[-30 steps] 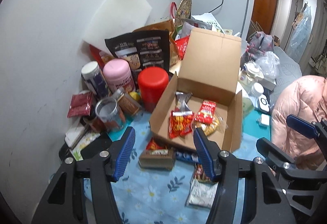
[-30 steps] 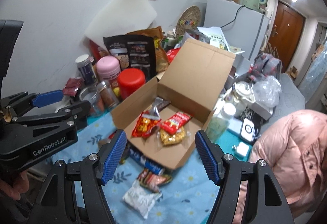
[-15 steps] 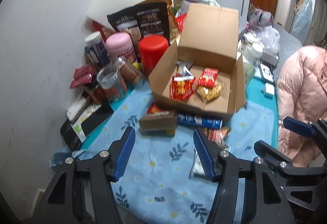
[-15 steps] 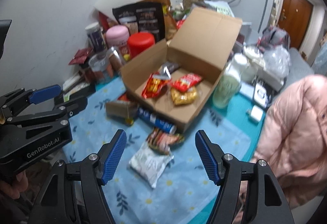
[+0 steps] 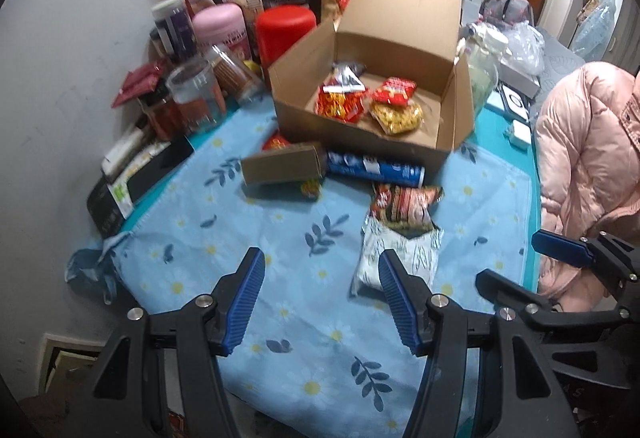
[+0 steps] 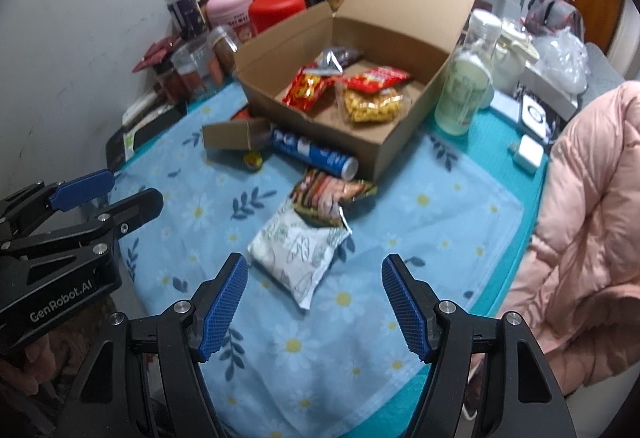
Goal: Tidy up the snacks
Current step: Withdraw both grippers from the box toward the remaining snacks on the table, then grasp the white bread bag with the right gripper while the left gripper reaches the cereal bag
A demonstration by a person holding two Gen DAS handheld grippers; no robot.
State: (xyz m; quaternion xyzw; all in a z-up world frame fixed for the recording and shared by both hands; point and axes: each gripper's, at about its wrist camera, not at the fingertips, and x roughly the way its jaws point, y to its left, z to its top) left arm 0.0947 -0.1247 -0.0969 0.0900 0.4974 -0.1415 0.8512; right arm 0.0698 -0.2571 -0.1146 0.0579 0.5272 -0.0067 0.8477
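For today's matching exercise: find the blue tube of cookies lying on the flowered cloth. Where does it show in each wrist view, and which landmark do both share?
Left wrist view: the blue tube lies just above centre, against the front wall of the cardboard box.
Right wrist view: the blue tube lies centre, slanting along the same box wall.
Shared landmark: the open cardboard box.

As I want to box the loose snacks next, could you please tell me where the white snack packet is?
The white snack packet lies on the floral cloth in front of the cardboard box, its far end under a dark noodle packet.
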